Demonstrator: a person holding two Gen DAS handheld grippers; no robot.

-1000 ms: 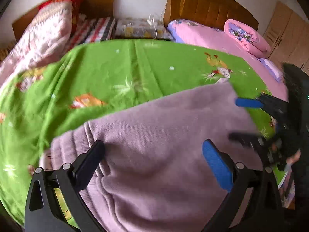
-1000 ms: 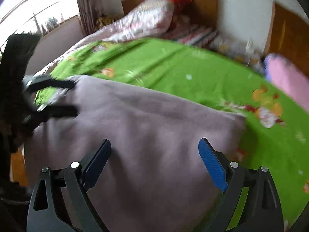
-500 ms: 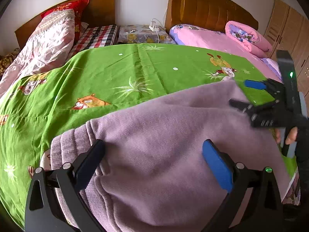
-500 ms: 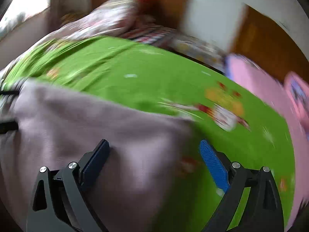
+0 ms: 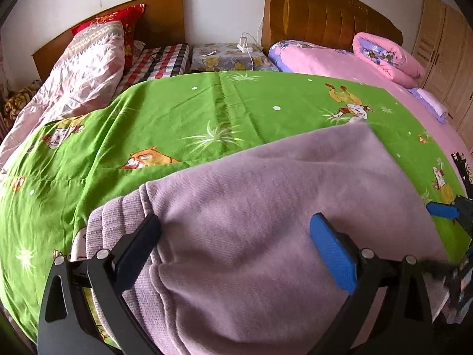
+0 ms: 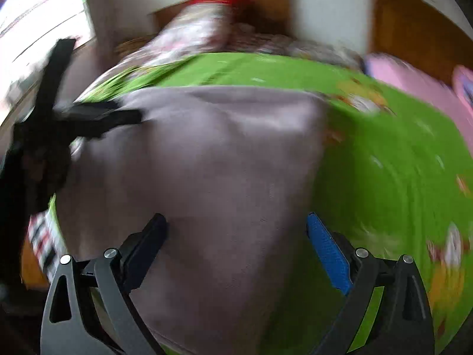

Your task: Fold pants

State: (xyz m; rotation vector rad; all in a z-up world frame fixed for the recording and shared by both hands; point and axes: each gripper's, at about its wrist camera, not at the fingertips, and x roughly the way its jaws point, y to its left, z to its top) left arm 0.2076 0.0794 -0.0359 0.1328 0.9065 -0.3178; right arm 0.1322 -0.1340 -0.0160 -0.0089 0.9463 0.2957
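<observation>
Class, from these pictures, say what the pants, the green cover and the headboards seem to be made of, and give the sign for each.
Pants: seemingly soft knit fleece, matte mauve; ribbed band at one end and a fuzzy nap. Green cover: likely thin woven cotton, matte, with printed cartoons and sharp creases. Headboards: seemingly varnished wood, brown with a slight gloss; veneer or solid cannot be told.

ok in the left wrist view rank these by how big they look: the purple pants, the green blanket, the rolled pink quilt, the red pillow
1. green blanket, though the pants lie nearer the camera, so it is close
2. purple pants
3. rolled pink quilt
4. red pillow, partly hidden, so the last two are unsure
</observation>
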